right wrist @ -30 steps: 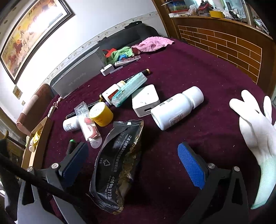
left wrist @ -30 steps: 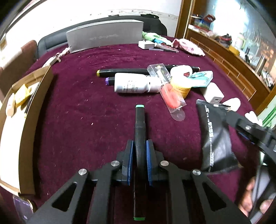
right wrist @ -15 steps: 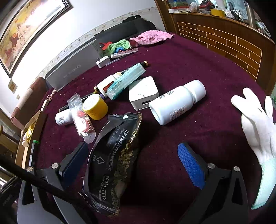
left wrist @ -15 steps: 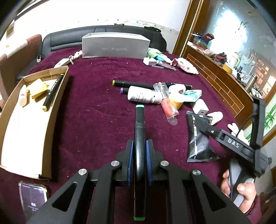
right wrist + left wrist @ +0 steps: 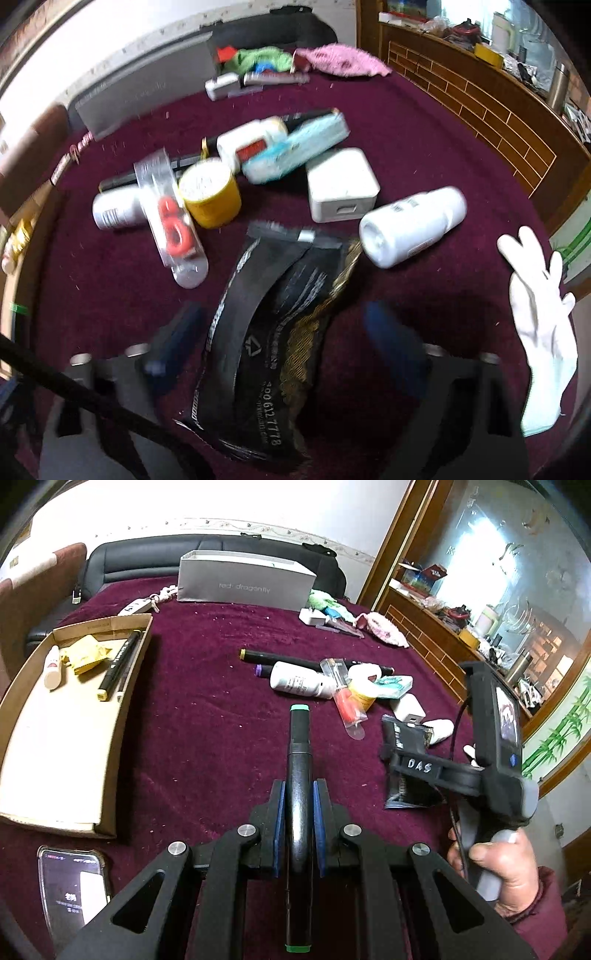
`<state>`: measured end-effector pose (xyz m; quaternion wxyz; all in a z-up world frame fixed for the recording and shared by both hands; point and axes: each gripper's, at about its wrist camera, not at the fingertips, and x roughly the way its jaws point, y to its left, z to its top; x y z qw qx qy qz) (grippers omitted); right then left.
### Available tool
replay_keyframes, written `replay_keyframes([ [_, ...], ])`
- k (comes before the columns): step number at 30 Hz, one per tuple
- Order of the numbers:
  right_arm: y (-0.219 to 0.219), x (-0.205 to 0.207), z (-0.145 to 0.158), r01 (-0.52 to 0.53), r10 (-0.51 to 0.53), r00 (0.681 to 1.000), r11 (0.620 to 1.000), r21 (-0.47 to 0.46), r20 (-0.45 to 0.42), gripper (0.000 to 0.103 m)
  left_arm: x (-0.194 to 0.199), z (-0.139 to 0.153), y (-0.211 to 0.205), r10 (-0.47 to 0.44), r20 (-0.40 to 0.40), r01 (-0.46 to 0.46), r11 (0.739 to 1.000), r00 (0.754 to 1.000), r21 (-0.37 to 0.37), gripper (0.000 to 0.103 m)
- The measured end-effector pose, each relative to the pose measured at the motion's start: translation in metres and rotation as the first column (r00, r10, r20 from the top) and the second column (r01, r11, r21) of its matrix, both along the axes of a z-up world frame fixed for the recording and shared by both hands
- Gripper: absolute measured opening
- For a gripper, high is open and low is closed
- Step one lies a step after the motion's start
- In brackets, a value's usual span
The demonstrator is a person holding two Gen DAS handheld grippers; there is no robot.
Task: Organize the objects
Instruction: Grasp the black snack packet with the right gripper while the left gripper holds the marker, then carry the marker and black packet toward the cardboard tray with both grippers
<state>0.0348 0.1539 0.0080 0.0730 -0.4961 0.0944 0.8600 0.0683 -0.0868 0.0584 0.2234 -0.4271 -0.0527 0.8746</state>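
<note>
The left gripper [image 5: 298, 825] pinches a black marker [image 5: 299, 775] at lower centre. The right gripper [image 5: 284, 332] is closing, its jaws either side of the black packet [image 5: 273, 343].

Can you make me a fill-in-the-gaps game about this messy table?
1. The left gripper is shut on a black marker pen with ___ end caps.
2. The black foil packet lies between the closing ___ gripper's pads.
3. The shallow cardboard tray holds a crumpled ___ wrapper.

Missing words: green; right; yellow
</note>
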Motion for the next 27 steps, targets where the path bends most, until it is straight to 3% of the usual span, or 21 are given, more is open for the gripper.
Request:
replay_keyframes([
  [2,-0.005,0.004,0.001,0.004,-0.004,1.0,0.999,0.051,-0.007,0.051,0.001,0.002,-0.005,0.007,-0.005,-0.007,1.0,1.0,0.008,0.011],
  [5,0.0,0.007,0.006,-0.003,0.003,1.0,1.0,0.001,-0.019,0.037,0.002,0.006,-0.014,0.025,-0.014,-0.024,0.999,1.0,0.031,0.011],
  [16,0.003,0.033,0.036,-0.061,0.049,0.996,0.983,-0.173,-0.074,0.014,0.002,0.025,-0.063,0.093,-0.022,-0.09,0.989,0.995,0.113,0.011],
  [21,-0.014,0.028,0.042,-0.076,0.07,0.994,0.994,-0.073,-0.081,0.014,0.004,0.037,-0.092,0.151,-0.052,-0.143,0.981,0.987,0.132,0.011],
  [22,-0.013,0.028,0.041,-0.064,0.06,0.995,0.997,-0.051,-0.079,0.018,0.005,0.037,-0.095,0.152,-0.052,-0.144,0.98,0.987,0.136,0.011],
  [24,-0.009,0.026,0.039,-0.043,0.04,0.997,0.998,-0.046,-0.06,0.034,0.005,0.038,-0.099,0.155,-0.051,-0.146,0.979,0.987,0.144,0.011],
  [26,-0.004,0.028,0.038,-0.021,0.017,0.997,0.999,-0.045,-0.069,0.059,0.005,0.037,-0.099,0.15,-0.049,-0.141,0.978,0.987,0.152,0.011],
  [27,-0.003,0.028,0.038,-0.015,0.012,0.997,0.999,-0.034,-0.072,0.061,0.005,0.036,-0.098,0.144,-0.047,-0.135,0.978,0.988,0.156,0.011],
])
